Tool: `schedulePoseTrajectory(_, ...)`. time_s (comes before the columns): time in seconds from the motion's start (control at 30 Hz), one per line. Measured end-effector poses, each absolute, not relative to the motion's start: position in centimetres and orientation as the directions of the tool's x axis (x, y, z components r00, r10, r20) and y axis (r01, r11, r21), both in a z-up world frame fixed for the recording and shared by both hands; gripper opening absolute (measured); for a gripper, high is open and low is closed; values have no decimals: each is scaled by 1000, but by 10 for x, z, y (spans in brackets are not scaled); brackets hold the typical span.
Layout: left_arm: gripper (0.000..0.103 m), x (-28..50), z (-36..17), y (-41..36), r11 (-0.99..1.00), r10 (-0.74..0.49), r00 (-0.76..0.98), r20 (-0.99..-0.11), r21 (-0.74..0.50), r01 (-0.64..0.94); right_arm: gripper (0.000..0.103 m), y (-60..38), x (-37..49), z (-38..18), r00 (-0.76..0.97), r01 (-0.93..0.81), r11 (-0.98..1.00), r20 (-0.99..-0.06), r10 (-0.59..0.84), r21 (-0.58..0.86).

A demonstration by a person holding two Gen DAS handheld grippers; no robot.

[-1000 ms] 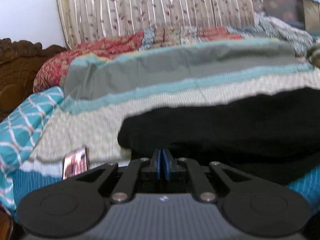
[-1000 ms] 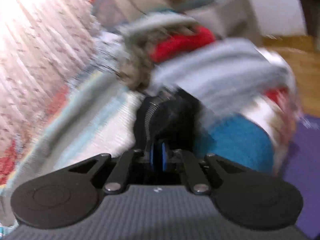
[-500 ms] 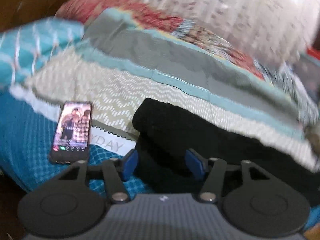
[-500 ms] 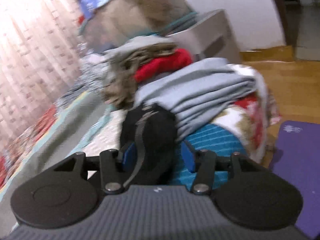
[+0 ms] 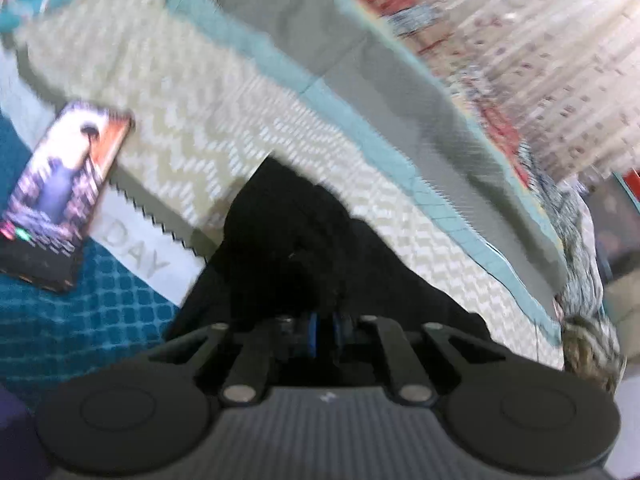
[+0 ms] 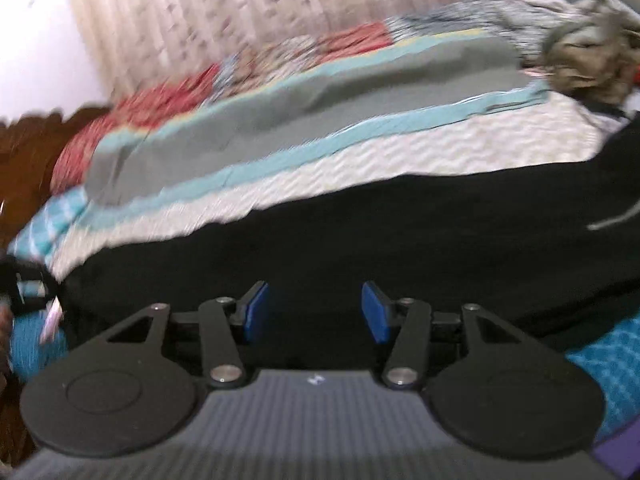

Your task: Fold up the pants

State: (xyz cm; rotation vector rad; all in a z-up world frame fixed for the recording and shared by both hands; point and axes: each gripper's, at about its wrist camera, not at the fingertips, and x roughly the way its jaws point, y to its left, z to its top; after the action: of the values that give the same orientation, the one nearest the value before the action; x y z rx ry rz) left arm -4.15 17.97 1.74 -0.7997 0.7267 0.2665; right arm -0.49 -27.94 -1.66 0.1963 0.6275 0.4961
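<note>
Half a second back my left gripper [image 5: 324,330] stood spread beside the end of the black pants [image 5: 304,264]; now its blue pads have come together with dark cloth bunched up against them, so I judge it has pinched that end, though blur keeps me from seeing fabric between the pads. Over the same stretch my right gripper [image 6: 315,312] swung from the heaped clothes round to the long side of the pants [image 6: 360,240], and its pads stand wide apart just short of the cloth, holding nothing. Taking the pants as my landmark: they lie as a long dark band along the near part of the bedspread [image 5: 248,120], whose pale zigzag strip runs just behind them and grey and teal stripes farther behind. I hold one end so I can carry it over, and I keep the right one free to take a second hold, I reckon. A phone [image 5: 60,196] lies with its screen lit, off the left end of the pants, near but apart. Between phone and pants a white band on the bedspread reads "DAY", the rest hidden. A thin grey line marks the pants' right end.
</note>
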Motion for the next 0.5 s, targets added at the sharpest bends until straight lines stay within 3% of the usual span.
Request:
schedulePoseTrajectory(0.1,7,-81,33,170,670,-64,756,-651,-590,-451,54,-274,1,-19,672,-410,855,-529,518,316)
schedulePoseTrajectory(0.2,10,-103,18,169,646,-44,725,-688,-573,-505,54,-276,8,-24,659,-397,846,-532,532,355)
schedulePoseTrajectory(0.33,38,-100,-23,169,618,-23,584,-811,-471,-629,54,-271,9,-29,629,-382,835,-550,549,396)
schedulePoseTrajectory(0.5,42,-109,10,170,641,45,643,-765,-472,-606,54,-260,-6,-22,607,-443,814,-543,580,375)
